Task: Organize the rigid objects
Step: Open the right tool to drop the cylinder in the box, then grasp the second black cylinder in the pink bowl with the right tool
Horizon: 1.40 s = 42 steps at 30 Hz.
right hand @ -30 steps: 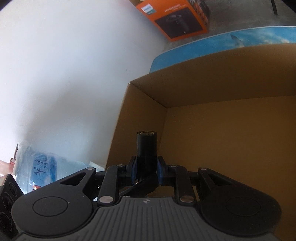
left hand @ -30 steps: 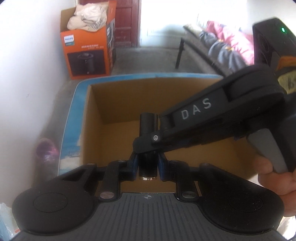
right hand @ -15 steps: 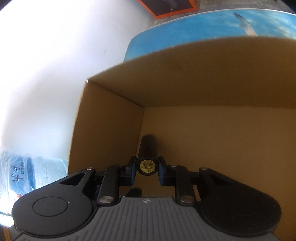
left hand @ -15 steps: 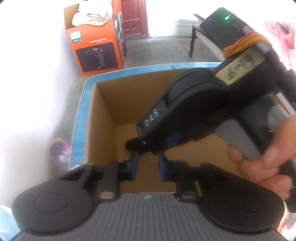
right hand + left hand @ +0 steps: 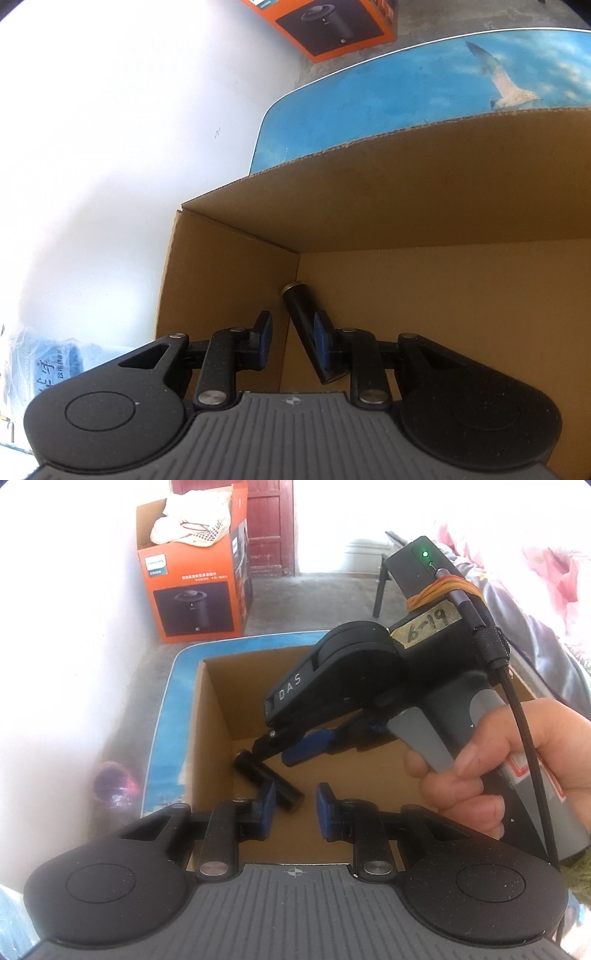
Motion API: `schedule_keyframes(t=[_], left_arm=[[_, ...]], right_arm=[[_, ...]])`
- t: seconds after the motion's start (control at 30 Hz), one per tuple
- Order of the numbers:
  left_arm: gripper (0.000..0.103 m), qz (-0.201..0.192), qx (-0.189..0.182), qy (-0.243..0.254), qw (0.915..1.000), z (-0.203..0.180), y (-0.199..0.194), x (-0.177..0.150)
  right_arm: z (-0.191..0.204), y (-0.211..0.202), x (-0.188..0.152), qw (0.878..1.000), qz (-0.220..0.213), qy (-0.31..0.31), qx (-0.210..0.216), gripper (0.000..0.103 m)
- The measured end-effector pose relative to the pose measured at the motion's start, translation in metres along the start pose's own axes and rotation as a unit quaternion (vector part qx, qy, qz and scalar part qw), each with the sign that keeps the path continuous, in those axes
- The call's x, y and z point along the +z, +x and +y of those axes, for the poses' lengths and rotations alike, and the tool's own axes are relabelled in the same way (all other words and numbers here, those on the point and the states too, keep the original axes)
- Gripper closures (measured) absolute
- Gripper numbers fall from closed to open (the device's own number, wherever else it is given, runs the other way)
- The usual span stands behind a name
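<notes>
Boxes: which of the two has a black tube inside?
The plain brown box in front; the black tube lies on its floor. The orange printed box behind holds white cloth.

one black cylinder (image 5: 267,777), one cardboard box (image 5: 210,716), one orange box (image 5: 195,590).

Orange carton (image 5: 199,590) of pale cloth (image 5: 190,524) beside a red door (image 5: 271,528).

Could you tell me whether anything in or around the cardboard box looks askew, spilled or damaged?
Nothing looks damaged or spilled. The only mildly untidy thing is the black cylinder, which lies on its side at a slant near the box's left wall rather than squared to it. Both claws are free of it.
</notes>
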State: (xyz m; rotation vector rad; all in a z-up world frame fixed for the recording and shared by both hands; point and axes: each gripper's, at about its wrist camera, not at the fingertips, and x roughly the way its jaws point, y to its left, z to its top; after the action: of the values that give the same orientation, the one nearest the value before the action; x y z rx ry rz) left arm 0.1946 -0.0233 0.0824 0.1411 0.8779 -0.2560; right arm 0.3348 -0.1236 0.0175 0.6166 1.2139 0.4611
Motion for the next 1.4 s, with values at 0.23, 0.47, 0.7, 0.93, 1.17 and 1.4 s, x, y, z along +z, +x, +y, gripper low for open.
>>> schedule_keyframes(t=[0.23, 0.47, 0.7, 0.93, 1.17, 1.4], left_arm=[[0.068, -0.029, -0.028, -0.011, 0.9991, 0.012, -0.021, 0.001], [0.012, -0.116, -0.075, -0.005, 0.9904, 0.003, -0.081, -0.038], [0.002, -0.169, -0.147, 0.010, 0.9744, -0.020, -0.113, -0.094], [0.002, -0.171, -0.157, 0.008, 0.9726, -0.058, -0.097, -0.139], [0.022, -0.104, -0.152, 0.011, 0.9828, -0.073, -0.063, -0.160], [0.042, -0.058, -0.161, 0.010, 0.9853, -0.072, -0.042, -0.163]], right_arm=[[0.007, -0.043, -0.007, 0.999, -0.027, 0.004, 0.039, 0.076], [0.018, -0.158, -0.071, 0.988, -0.106, -0.061, 0.090, 0.076], [-0.017, -0.230, -0.189, 0.969, -0.209, -0.079, 0.106, 0.062], [-0.081, -0.203, -0.275, 0.964, -0.251, 0.026, 0.086, 0.061], [-0.106, -0.171, -0.280, 0.970, -0.198, 0.086, 0.109, 0.062], [-0.111, -0.147, -0.272, 0.973, -0.161, 0.123, 0.112, 0.061]])
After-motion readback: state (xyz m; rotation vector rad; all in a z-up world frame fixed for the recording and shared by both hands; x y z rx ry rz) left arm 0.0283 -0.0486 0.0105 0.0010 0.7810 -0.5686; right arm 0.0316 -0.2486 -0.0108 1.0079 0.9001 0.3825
